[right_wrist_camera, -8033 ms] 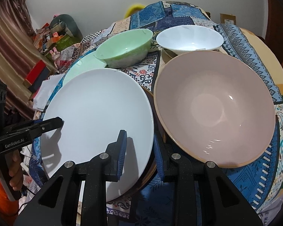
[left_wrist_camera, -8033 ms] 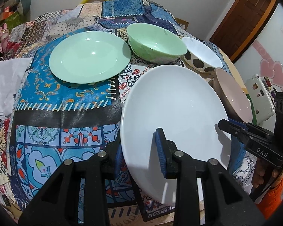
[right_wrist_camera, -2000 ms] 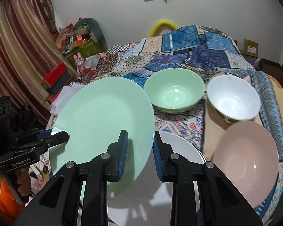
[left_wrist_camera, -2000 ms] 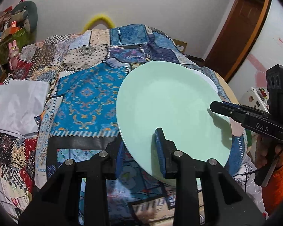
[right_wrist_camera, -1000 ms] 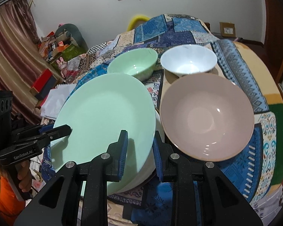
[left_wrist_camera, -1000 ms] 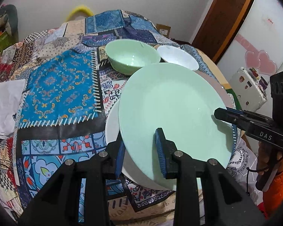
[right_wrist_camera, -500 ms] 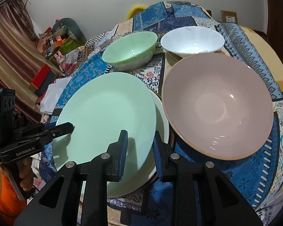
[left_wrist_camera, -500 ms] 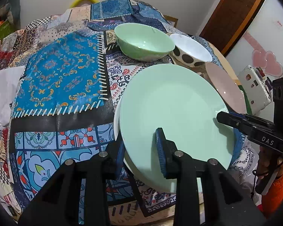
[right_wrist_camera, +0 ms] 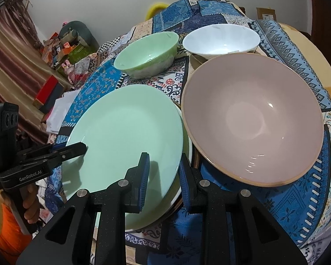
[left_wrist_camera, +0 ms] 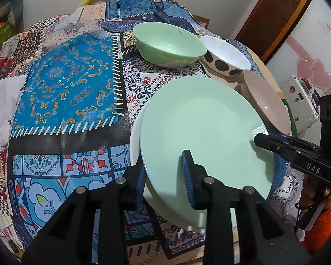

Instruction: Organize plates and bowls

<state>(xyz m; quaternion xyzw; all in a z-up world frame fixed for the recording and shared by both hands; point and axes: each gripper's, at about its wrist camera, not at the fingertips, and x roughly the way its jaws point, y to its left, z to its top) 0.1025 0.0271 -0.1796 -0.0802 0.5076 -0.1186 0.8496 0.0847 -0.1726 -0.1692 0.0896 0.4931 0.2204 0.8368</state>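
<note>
Two black two-finger grippers with blue ribbed pads, both clamped on the rim of one round pale green plate (left_wrist_camera: 200, 128). Left gripper (left_wrist_camera: 164, 176) pinching the plate's near-left edge, one pad on the upper face, the other beneath the rim. Right gripper (right_wrist_camera: 163, 174) pinching the opposite edge the same way, seen in the left wrist view as a black arm marked DAS reaching in from the right.

Green plate lying nearly flat over a round white plate (left_wrist_camera: 135, 137), only a crescent of white showing past its left edge; whether fully resting on it or held just above, cannot tell. Both plates on a round table under a patchwork cloth in blue, black and white patterns (left_wrist_camera: 66, 88).

Just right of the plates, a large shallow pink bowl with a tan rim (right_wrist_camera: 253, 121), close beside the green plate's edge. Farther back, a pale green glossy bowl (right_wrist_camera: 146, 53) standing upright, and next to it a white bowl with dark spots on its outer wall (left_wrist_camera: 226, 55), touching or nearly touching.

At the edges: a hand (right_wrist_camera: 29, 201) around the left gripper's handle above an orange sleeve (right_wrist_camera: 7, 238); a folded white cloth (left_wrist_camera: 1, 108) at the table's left.
</note>
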